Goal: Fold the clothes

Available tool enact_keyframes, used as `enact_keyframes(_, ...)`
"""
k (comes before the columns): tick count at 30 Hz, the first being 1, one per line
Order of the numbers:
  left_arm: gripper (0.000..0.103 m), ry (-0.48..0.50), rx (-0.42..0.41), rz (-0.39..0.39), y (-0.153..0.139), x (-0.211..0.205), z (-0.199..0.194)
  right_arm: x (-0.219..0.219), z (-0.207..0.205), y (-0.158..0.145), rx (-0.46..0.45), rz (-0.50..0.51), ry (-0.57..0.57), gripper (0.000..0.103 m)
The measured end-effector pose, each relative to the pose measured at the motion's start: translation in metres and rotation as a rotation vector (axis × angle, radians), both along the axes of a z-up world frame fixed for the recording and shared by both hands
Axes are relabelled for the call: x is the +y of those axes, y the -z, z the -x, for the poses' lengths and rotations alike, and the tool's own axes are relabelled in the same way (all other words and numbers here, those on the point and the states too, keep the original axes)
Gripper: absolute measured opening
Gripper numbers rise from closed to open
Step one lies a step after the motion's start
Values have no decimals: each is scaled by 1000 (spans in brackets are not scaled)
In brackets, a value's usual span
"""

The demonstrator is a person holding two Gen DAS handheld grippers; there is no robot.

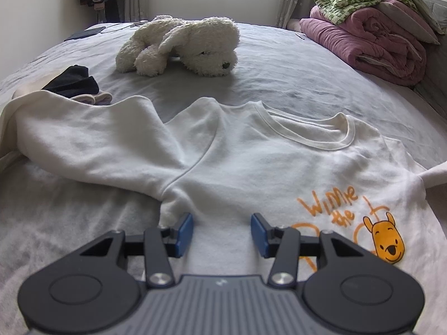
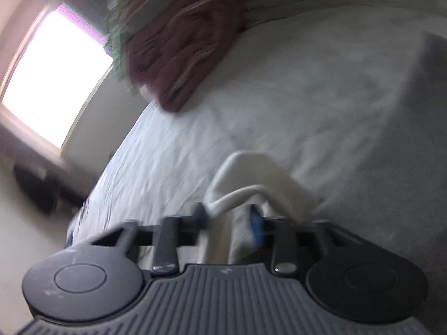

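Observation:
A cream sweatshirt [image 1: 237,153] with an orange Winnie the Pooh print [image 1: 385,240] lies front up on the grey bed [image 1: 293,75]. Its left sleeve [image 1: 83,145] stretches out to the left. My left gripper [image 1: 222,234] hovers open just over the body near that sleeve's armpit, with nothing between its blue pads [image 1: 185,234]. The other sleeve [image 1: 435,173] is pulled taut off the right edge. In the blurred, tilted right wrist view, my right gripper [image 2: 229,217] is shut on a bunch of that cream sleeve fabric [image 2: 259,173], lifted above the bed.
A white plush dog [image 1: 190,47] lies mid-bed beyond the collar. Folded pink and green quilts [image 1: 371,36] are stacked at the far right. A dark garment [image 1: 72,81] lies at the left, a dark flat device [image 1: 86,32] farther back. A bright window [image 2: 56,78] lights the far wall.

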State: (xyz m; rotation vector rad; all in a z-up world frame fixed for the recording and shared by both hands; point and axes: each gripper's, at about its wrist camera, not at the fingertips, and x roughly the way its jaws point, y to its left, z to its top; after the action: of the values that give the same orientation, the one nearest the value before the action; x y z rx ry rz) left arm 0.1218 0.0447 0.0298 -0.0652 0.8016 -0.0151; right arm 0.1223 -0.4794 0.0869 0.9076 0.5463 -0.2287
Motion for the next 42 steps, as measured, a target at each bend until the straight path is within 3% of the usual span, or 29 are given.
enact_keyframes(4, 48, 1, 1, 2, 0, 1, -1, -8, 2, 1, 5, 4, 32, 51)
enact_keyframes(7, 48, 4, 2, 15, -3, 2, -1, -13, -3, 8, 10, -59, 49, 51)
enact_keyframes(13, 48, 117, -98, 75, -43, -7, -5, -29, -4, 19, 4, -213, 100, 51)
enact_keyframes(16, 48, 253, -102, 90, -57, -35, -29, -38, -1, 17, -11, -268, 115, 51)
enact_keyframes(20, 59, 566, -81, 69, -62, -109, -76, -46, -4, 18, -3, -282, 118, 51)
enact_keyframes(25, 59, 848, -45, -69, -47, -202, -131, -53, -15, 20, 48, -296, 99, 51)
enact_keyframes(32, 58, 1006, 25, -167, -11, -248, -161, -52, -24, 27, 54, -326, 66, 50)
enact_keyframes(34, 58, 1045, 17, -187, -5, -251, -160, -48, -27, 28, 58, -312, 46, 43)
enact_keyframes(35, 54, 1055, 8, -192, -5, -250, -159, -47, -28, 28, 60, -299, 38, 35)
enact_keyframes(37, 29, 1092, -10, -183, -7, -249, -157, -46, -29, 30, 57, -283, 34, 21)
enact_keyframes(38, 11, 1097, -25, -195, -6, -250, -153, -45, -30, 30, 52, -275, 34, 16)
enact_keyframes(39, 5, 1102, -41, -207, -6, -251, -150, -43, -30, 29, 51, -254, 31, 15)
enact_keyframes(42, 3, 1094, -83, -244, -2, -252, -141, -36, -30, 23, 36, -175, 13, 14)
